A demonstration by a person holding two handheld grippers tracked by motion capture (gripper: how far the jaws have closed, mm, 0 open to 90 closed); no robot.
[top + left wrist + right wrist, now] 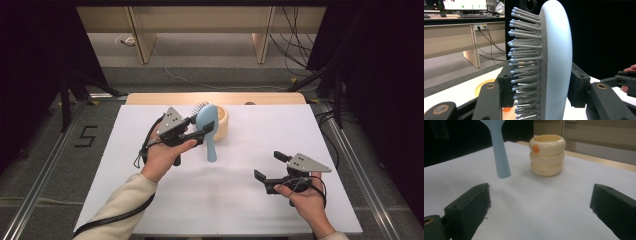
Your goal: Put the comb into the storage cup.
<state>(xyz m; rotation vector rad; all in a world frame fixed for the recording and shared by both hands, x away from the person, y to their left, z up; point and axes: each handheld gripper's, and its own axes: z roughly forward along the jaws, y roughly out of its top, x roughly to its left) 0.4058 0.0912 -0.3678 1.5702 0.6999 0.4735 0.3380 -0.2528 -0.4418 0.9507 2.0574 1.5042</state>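
Note:
A light blue hairbrush (207, 127) hangs above the white table, head up and handle pointing down. My left gripper (200, 129) is shut on its head; in the left gripper view the jaws press the bristle side and the smooth back of the hairbrush (549, 57). Just behind it stands a cream ribbed cup (221, 122) with an orange spot, also the cream cup (547, 155) in the right gripper view, where the brush handle (500, 152) hangs to its left. My right gripper (270, 166) is open near the front right, nothing between its jaws.
The white table (250, 145) has a wooden strip along its far edge. Desks, cables and dark curtains lie beyond the table. A floor marking "5" sits to the left.

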